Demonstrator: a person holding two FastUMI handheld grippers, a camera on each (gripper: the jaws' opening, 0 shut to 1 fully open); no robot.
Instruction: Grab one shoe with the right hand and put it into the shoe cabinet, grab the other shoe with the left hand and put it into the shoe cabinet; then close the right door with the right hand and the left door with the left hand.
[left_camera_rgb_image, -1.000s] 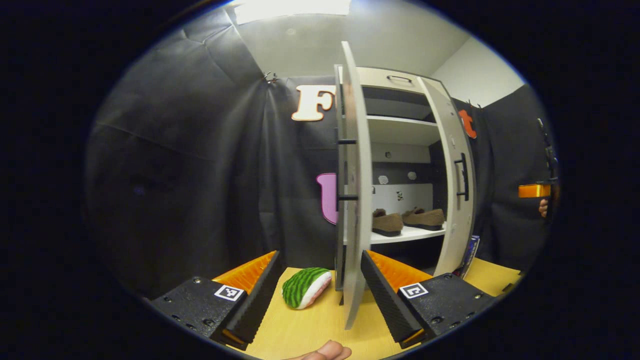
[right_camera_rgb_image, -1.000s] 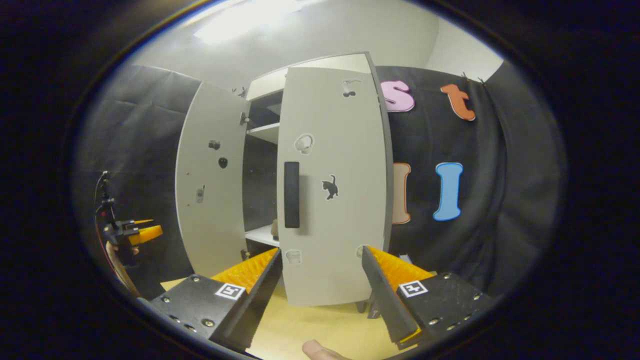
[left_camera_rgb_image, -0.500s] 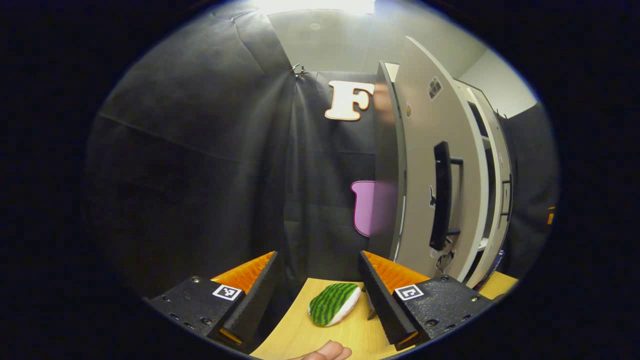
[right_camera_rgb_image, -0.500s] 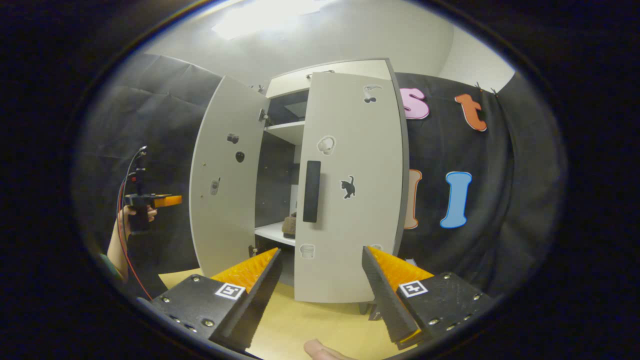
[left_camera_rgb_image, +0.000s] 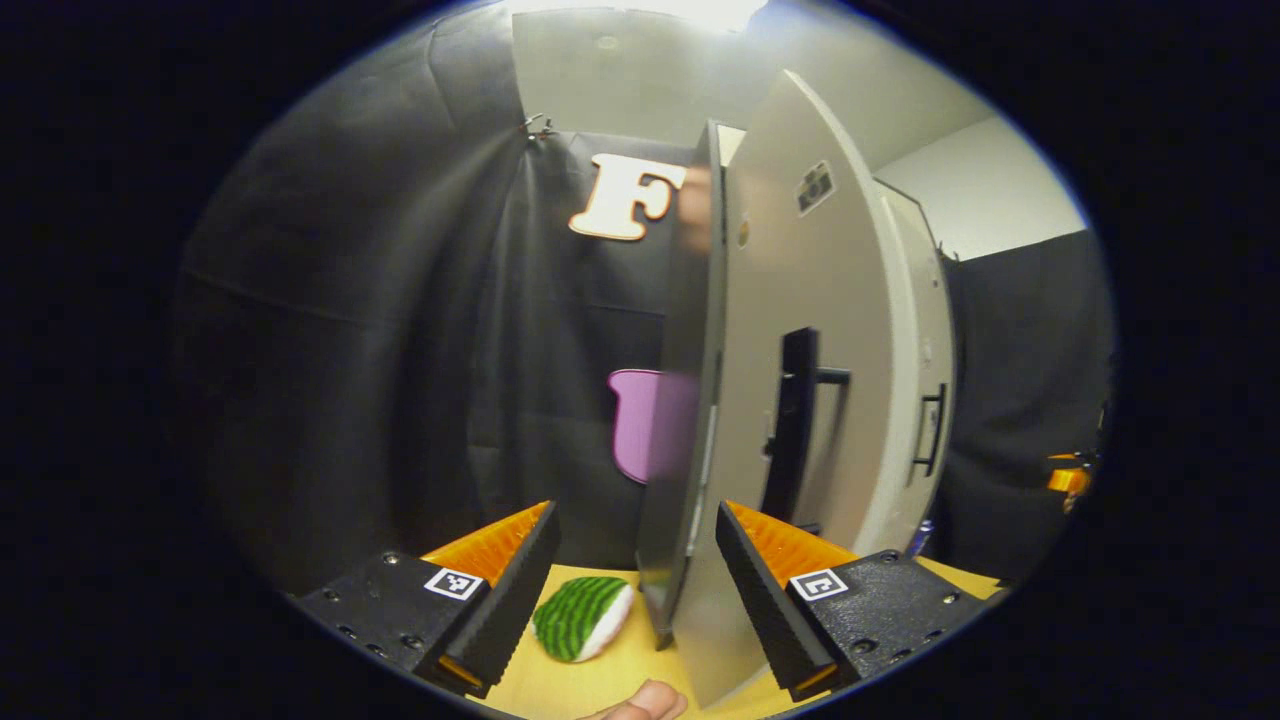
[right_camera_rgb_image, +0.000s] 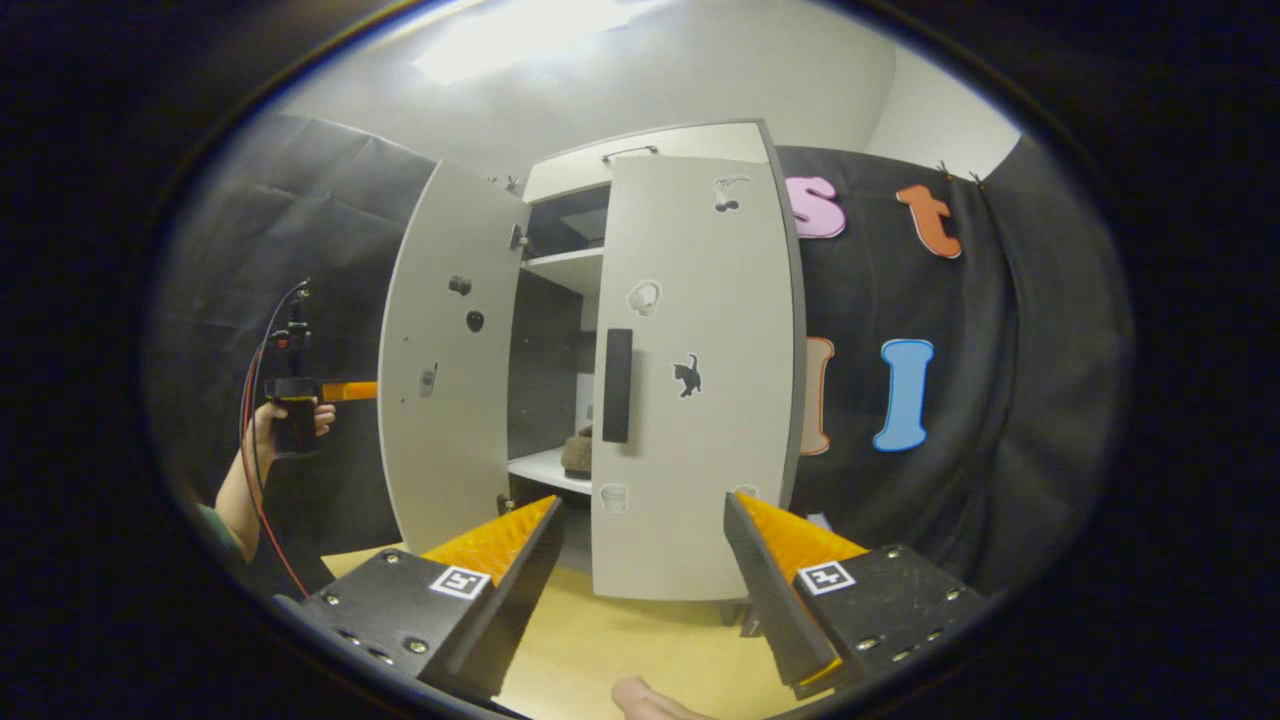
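Observation:
The white shoe cabinet (right_camera_rgb_image: 660, 150) stands on the wooden table. Its right door (right_camera_rgb_image: 700, 420), with a dark handle (right_camera_rgb_image: 617, 385), is swung almost shut. Its left door (right_camera_rgb_image: 450, 360) stands wide open. Through the gap, one brown shoe (right_camera_rgb_image: 577, 455) rests on the lower shelf. My right gripper (right_camera_rgb_image: 640, 590) is open, a little short of the right door. In the left gripper view, my left gripper (left_camera_rgb_image: 635, 590) is open at the outer face of the left door (left_camera_rgb_image: 800, 300), whose lower edge lies between the fingers, below its handle (left_camera_rgb_image: 795, 420). The right gripper view has a hand holding the left gripper (right_camera_rgb_image: 330, 392) behind that door.
A green striped watermelon-slice toy (left_camera_rgb_image: 580, 618) lies on the yellow table (left_camera_rgb_image: 600, 680) beside the left door's foot. Black cloth walls close in the left and back. The right gripper (left_camera_rgb_image: 1065, 478) shows far right, past the right door (left_camera_rgb_image: 925, 400).
The left gripper has swung round from the left door's edge to its outer face and come close. The shoes have gone out of its sight. The right gripper has drawn back slightly.

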